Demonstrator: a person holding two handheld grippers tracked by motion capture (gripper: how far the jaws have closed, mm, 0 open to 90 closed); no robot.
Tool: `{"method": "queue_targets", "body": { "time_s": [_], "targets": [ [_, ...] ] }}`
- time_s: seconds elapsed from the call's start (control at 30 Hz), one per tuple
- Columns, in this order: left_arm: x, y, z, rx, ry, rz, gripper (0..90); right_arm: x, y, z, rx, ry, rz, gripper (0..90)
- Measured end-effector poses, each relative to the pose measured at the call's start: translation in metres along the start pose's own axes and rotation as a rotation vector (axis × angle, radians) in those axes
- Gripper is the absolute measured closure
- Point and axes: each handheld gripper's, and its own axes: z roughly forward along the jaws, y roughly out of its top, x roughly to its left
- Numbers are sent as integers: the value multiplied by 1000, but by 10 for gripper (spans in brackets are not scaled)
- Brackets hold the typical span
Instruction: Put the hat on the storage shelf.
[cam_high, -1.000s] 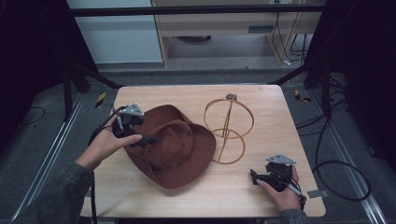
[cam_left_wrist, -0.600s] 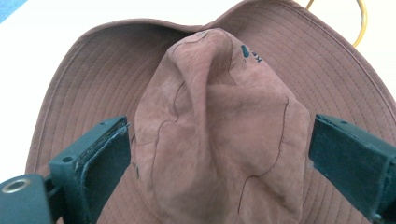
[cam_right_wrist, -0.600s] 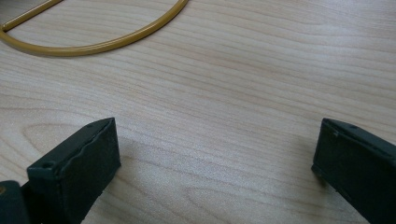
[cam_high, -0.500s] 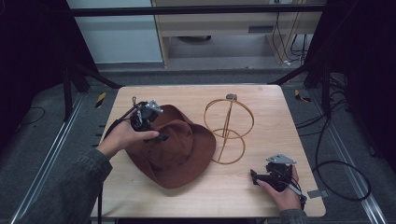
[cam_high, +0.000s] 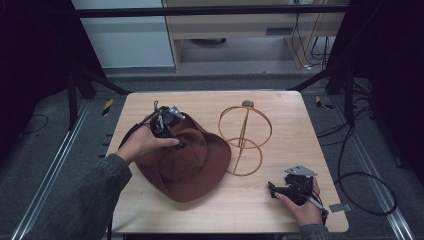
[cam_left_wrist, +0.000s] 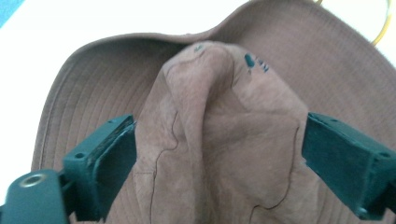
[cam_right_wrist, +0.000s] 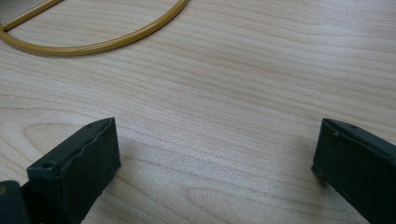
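A brown wide-brimmed hat (cam_high: 192, 157) lies on the wooden table (cam_high: 270, 205), left of centre. My left gripper (cam_high: 175, 137) hovers over the hat's rear left side, open. In the left gripper view its jaws stand wide on either side of the creased crown (cam_left_wrist: 219, 135), touching nothing. A gold wire hat stand (cam_high: 244, 137) rises just right of the hat. My right gripper (cam_high: 274, 189) rests low near the table's front right corner, open. The right gripper view has bare wood between the jaws and the stand's base ring (cam_right_wrist: 93, 44) farther off.
A black cable (cam_high: 360, 175) loops on the floor to the right of the table. A metal frame and shelving stand behind the table. Bare wood lies along the table's front edge and its back right part.
My left hand and gripper moved right and forward, from beside the hat's left brim onto the crown. The right gripper has stayed still.
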Motion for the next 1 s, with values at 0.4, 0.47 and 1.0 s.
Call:
{"method": "queue_targets", "body": {
  "time_s": [0.4, 0.47, 1.0],
  "targets": [
    [7, -16, 23, 53, -17, -42, 262, 0, 0, 0, 0, 1, 1, 7],
    [8, -18, 25, 54, -22, -50, 283, 0, 0, 0, -1, 0, 1, 7],
    [7, -20, 32, 48, -61, -53, 740, 0, 0, 0, -2, 1, -1, 7]
  ]
}}
